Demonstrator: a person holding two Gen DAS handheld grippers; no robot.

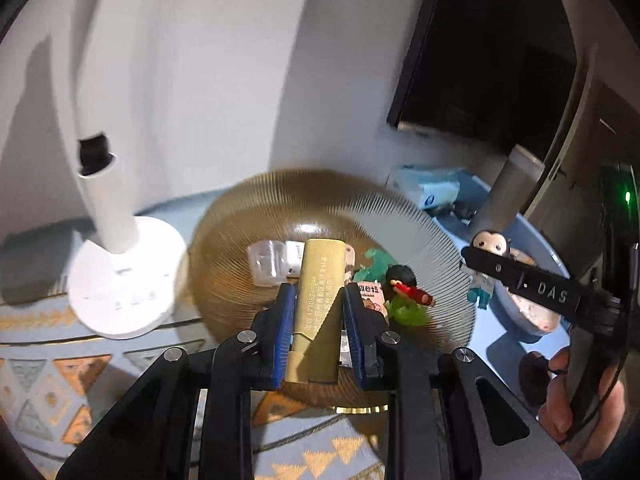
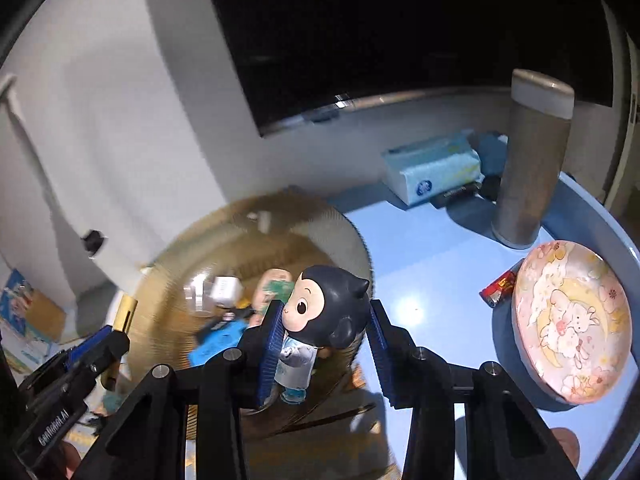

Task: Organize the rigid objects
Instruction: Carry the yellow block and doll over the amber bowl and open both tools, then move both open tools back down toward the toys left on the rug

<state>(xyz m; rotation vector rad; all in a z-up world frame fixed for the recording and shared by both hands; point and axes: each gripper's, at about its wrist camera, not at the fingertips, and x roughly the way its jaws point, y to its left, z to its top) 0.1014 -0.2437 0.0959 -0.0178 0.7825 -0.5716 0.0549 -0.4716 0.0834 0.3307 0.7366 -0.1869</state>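
My left gripper [image 1: 318,304] is shut on a gold rectangular tube [image 1: 318,304] with printed text, held over the ribbed amber glass bowl [image 1: 240,216]. The bowl holds a clear plastic box [image 1: 266,262], a green toy [image 1: 378,262], a small red-dressed figure [image 1: 406,284] and a small printed pack [image 1: 370,294]. My right gripper [image 2: 326,334] holds a black-haired monkey figurine [image 2: 324,308] at the bowl's [image 2: 168,264] right rim; its left pad touches the figurine, a gap shows on the right. The left gripper [image 2: 100,344] with the gold tube shows at lower left.
A white lamp base [image 1: 124,284] stands left of the bowl on a patterned cloth [image 1: 44,380]. On the blue tray [image 2: 420,248] are a tissue pack [image 2: 434,168], a tall grey cylinder [image 2: 528,168], a pink rabbit plate [image 2: 572,320] and a red battery [image 2: 498,290].
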